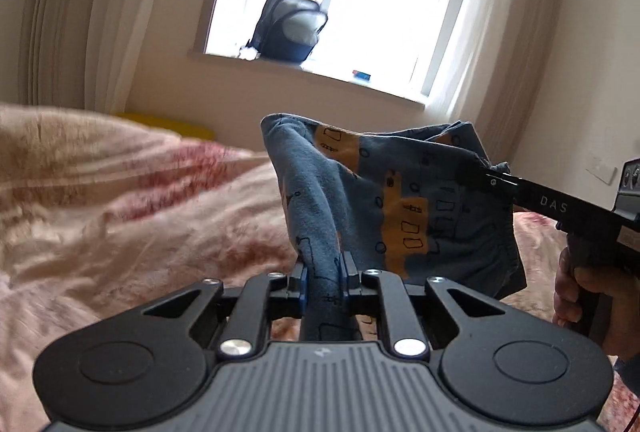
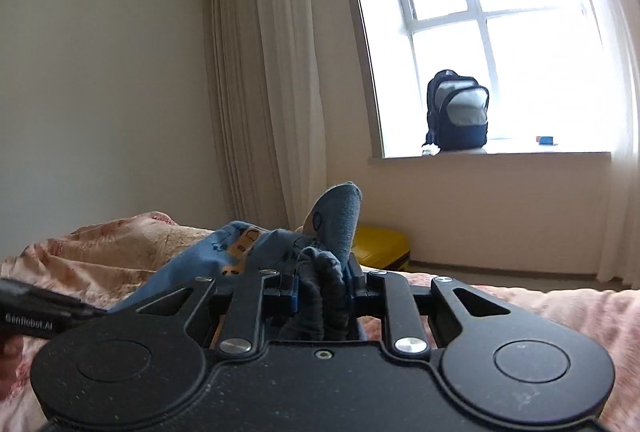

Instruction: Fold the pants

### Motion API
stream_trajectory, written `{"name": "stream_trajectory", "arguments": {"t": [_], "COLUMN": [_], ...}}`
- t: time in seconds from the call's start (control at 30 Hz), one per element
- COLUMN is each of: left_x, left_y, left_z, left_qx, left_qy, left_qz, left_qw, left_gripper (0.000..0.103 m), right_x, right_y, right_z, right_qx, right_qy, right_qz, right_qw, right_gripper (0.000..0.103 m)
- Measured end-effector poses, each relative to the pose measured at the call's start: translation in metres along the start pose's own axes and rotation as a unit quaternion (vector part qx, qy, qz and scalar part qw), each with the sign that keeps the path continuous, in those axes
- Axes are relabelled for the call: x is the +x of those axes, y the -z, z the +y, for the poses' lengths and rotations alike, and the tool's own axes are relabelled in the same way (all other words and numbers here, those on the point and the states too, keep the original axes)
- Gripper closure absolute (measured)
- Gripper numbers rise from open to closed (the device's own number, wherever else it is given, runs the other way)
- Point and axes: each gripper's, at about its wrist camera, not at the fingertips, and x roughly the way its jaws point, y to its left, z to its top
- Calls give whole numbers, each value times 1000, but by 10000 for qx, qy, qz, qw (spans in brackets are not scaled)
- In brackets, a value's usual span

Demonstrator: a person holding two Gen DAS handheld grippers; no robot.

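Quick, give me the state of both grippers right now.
Left gripper: shut on the blue patterned pants.
Right gripper: shut on the pants' gathered waistband.

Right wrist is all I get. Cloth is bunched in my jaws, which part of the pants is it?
Observer: The gathered waistband edge of the pants, held by the right gripper.
Operator: Is the left gripper clamped?
Observer: Yes, the left gripper is shut on a leg.
Operator: Are the pants off the bed?
Observer: Mostly; they hang between both grippers above the blanket.
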Motion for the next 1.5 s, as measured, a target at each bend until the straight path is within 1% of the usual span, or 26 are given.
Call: {"name": "stream_trajectory", "arguments": {"t": [0.07,0.13,0.2,0.23,0.37,0.47,0.53,0.6,0.63,0.67,0.7,0.73,0.77,0.8,0.83,0.87,0.9,0.93,0.97,1.07,1.17,1.3,1.4,1.5], "left_x": [20,37,47,49,48,47,47,44,43,40,37,33,28,22,16,8,1,-6,-13,-36,-55,-72,-80,-84], "left_y": [7,18,27,29,30,31,30,28,27,26,25,23,22,21,19,18,17,16,16,19,27,45,59,68], "left_z": [15,27,32,33,34,34,32,31,31,30,28,26,24,22,18,15,11,6,2,-12,-23,-37,-43,-42], "left_qx": [-254,-441,-468,-449,-292,-318,-338,-379,-388,-407,-424,-434,-430,-412,-371,-320,-283,-248,-198,-22,119,367,494,458], "left_qy": [-2,-12,-65,-43,-16,-6,-21,-68,-86,-119,-152,-207,-278,-346,-390,-447,-546,-639,-710,-854,-961,-1010,-1079,-1147], "left_qz": [257,499,631,638,626,617,620,601,586,540,491,425,348,276,201,129,59,-21,-120,-306,-379,-304,-283,-198], "left_qw": [9993,9978,9969,9969,9976,9976,9975,9974,9975,9976,9978,9979,9981,9982,9983,9984,9981,9976,9972,9959,9946,9937,9925,9921], "left_gripper": [87,87,86,85,85,84,81,73,65,52,45,32,25,22,15,9,6,2,0,0,0,0,0,0], "right_x": [19,39,53,58,59,55,53,47,45,40,33,25,18,8,-2,-13,-25,-36,-48,-82,-110,-135,-150,-160], "right_y": [5,18,36,45,59,59,57,52,48,46,43,40,37,34,31,28,26,23,21,18,17,20,28,42], "right_z": [-13,-27,-37,-40,-49,-45,-39,-36,-35,-34,-32,-30,-27,-23,-19,-15,-10,-4,0,18,36,55,70,78], "right_qx": [220,508,758,835,1213,981,843,758,721,683,639,604,565,509,460,413,369,342,323,242,196,350,325,296], "right_qy": [-42,-63,-14,59,8,34,90,216,268,338,390,424,469,520,571,633,716,788,846,1076,1252,1616,1716,1755], "right_qz": [269,593,912,1000,928,892,847,783,760,713,634,563,494,414,341,256,145,50,-25,-178,-273,-90,105,164], "right_qw": [9994,9969,9929,9915,9883,9912,9928,9938,9941,9945,9952,9957,9961,9965,9967,9968,9966,9963,9959,9937,9916,9862,9846,9839], "right_gripper": [81,81,81,81,78,77,72,63,59,44,32,27,22,16,13,7,1,1,1,1,1,1,1,1]}}
